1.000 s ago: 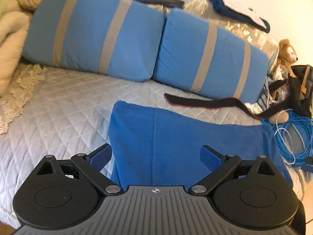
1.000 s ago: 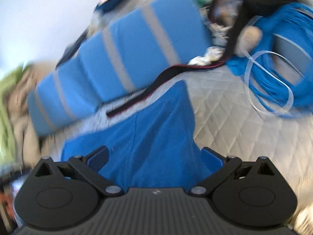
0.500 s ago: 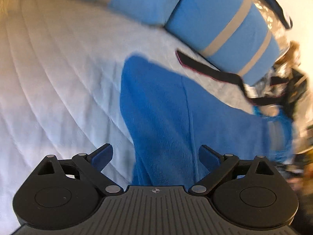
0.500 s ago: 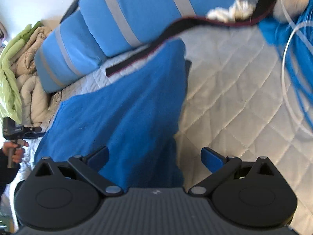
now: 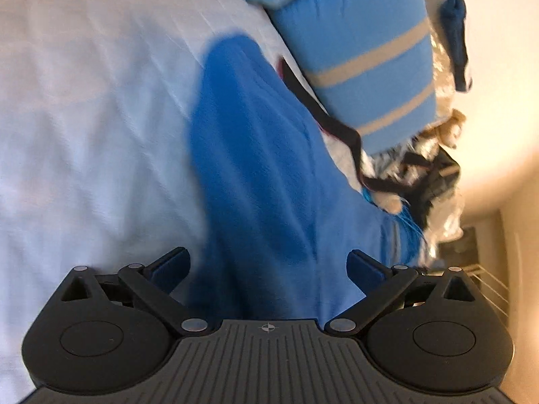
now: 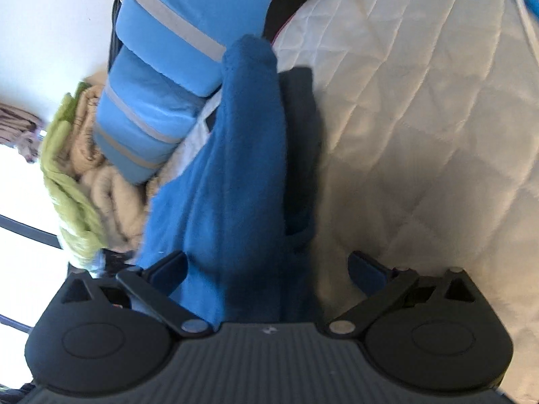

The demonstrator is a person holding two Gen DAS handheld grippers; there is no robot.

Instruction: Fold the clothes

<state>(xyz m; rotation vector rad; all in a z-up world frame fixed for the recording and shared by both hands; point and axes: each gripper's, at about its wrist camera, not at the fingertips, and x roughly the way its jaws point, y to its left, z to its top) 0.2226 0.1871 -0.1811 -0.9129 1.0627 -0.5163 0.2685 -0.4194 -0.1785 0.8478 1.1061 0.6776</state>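
A blue fleece garment [image 5: 256, 155] lies spread flat on the white quilted bed [image 5: 84, 118]. My left gripper [image 5: 267, 266] hangs low over its near left edge; its jaws are opening wide, with fleece lying below and between the fingers but not pinched. In the right wrist view the same garment [image 6: 249, 155] shows a darker folded flap along its right edge. My right gripper [image 6: 267, 266] is open just above that edge, one finger over fleece and the other over bare quilt [image 6: 421, 118].
Two blue pillows with beige stripes [image 5: 363, 50] line the far side of the bed. A black strap [image 5: 337, 128] lies between them and the garment. A plush toy [image 5: 451, 131] and blue cable [image 5: 407, 225] clutter one end; green and beige blankets [image 6: 77, 168] pile at the other.
Both grippers have dropped closer to the garment and rolled, so each view is tilted. The left has shifted to the garment's left edge, the right to its right edge. Both stayed open.
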